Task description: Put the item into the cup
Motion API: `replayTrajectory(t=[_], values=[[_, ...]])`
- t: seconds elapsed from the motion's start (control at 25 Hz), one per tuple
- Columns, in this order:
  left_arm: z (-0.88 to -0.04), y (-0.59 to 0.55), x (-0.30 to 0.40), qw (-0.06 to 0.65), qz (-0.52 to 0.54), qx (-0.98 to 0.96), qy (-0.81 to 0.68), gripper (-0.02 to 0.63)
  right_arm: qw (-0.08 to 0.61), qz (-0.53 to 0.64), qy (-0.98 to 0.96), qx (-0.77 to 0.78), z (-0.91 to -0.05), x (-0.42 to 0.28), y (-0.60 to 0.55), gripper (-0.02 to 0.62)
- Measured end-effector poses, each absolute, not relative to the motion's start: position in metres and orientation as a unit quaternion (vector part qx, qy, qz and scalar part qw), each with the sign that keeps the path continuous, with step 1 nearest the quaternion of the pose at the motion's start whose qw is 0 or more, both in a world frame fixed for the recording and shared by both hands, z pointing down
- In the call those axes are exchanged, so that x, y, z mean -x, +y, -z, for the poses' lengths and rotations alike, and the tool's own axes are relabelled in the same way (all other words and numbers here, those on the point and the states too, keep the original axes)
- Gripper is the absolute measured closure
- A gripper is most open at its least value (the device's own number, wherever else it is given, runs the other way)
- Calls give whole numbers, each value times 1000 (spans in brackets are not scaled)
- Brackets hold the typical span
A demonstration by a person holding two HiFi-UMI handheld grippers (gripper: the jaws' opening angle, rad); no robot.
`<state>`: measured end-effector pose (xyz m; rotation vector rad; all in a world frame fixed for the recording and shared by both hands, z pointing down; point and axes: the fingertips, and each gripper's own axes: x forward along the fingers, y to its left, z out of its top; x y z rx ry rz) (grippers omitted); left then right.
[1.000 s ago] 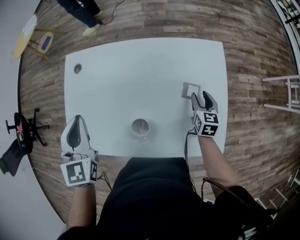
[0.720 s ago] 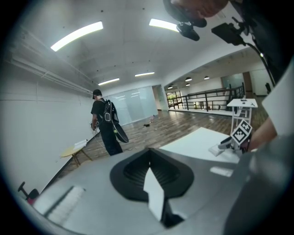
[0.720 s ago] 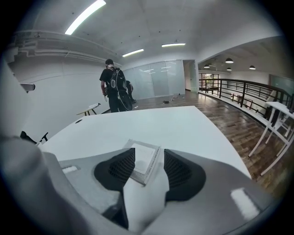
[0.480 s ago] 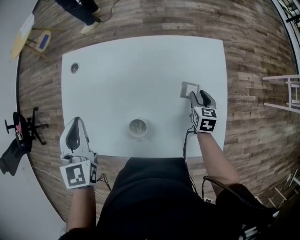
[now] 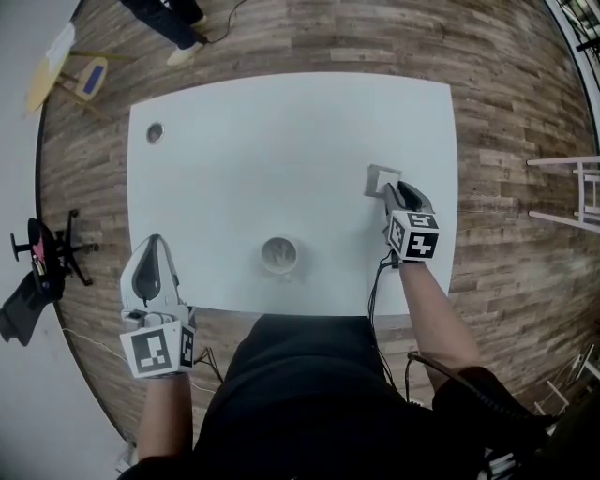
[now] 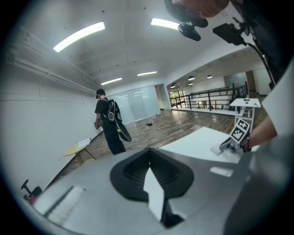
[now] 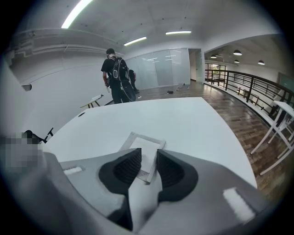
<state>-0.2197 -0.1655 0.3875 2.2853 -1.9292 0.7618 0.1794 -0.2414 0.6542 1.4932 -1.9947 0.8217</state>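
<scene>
White flat packet (image 7: 146, 149) lies on the table (image 5: 281, 141), its near edge between the right gripper (image 5: 397, 195) jaws, which have just been closing and now stand narrow, ready to pinch it for the cup (image 5: 279, 254); left gripper (image 5: 150, 267) idles closed, empty

This looks like a large open hall used as a lab or studio, not a home. A bare white table (image 5: 281, 141) stands alone on a wide floor of wooden planks (image 5: 309, 37), with a cable (image 5: 230, 21) trailing across it. Long strip lights (image 6: 78, 36) run along a high ceiling, glass partitions (image 7: 170, 66) close off the far end, and a black railing (image 7: 248, 85) lines one side. A person (image 7: 117, 78) with a backpack stands near a small yellow side table (image 5: 47, 80).
</scene>
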Motion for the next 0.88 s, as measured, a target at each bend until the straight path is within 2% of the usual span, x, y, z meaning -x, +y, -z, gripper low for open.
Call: replayTrajectory(t=[0.12,0.16,0.2,0.88], values=[[-388,-162,220,30,-246,-739,-626,598,255,-310,-729,-554,-655,-183,-244,511],[-388,-161,221,30,-245,-738,-628,600,259,-308,-728,-555,-656,-184,-244,583],[-388,-159,222,30,-244,-738,-629,600,264,-305,-729,-553,-657,-184,-243,592],[-383,-142,233,21,-226,-734,-641,600,248,-296,-736,-556,-639,-179,-236,593]])
